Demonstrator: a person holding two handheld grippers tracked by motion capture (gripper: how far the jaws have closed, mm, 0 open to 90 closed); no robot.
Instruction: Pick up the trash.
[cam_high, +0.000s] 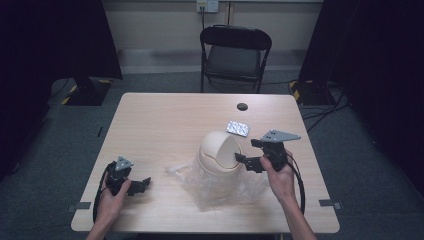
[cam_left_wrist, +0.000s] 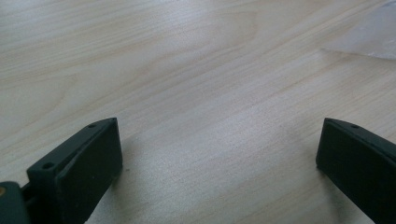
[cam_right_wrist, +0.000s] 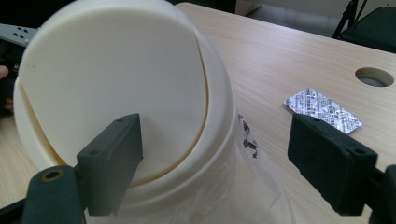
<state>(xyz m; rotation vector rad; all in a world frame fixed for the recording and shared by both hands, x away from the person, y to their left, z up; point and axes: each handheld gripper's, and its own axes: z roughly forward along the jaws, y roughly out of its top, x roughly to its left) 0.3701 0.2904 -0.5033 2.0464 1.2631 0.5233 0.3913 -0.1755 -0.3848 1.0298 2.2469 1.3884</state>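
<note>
A cream bin with a domed swing lid (cam_high: 220, 150) (cam_right_wrist: 126, 93) stands near the table's middle, in a clear plastic bag (cam_high: 220, 187) (cam_right_wrist: 252, 191) spread under it. My right gripper (cam_high: 248, 162) (cam_right_wrist: 215, 158) is open at the bin's right side, one finger (cam_right_wrist: 112, 158) close against the lid flap. A silver blister pack (cam_high: 237, 128) (cam_right_wrist: 322, 109) lies flat behind the bin. My left gripper (cam_high: 142, 184) (cam_left_wrist: 217, 154) is open over bare wood near the front left, nothing between its fingers.
The table's (cam_high: 160, 125) cable hole (cam_high: 242, 106) (cam_right_wrist: 373, 77) sits at the back. A black folding chair (cam_high: 235, 52) stands beyond the far edge. A corner of the bag (cam_left_wrist: 369, 37) lies ahead of the left gripper.
</note>
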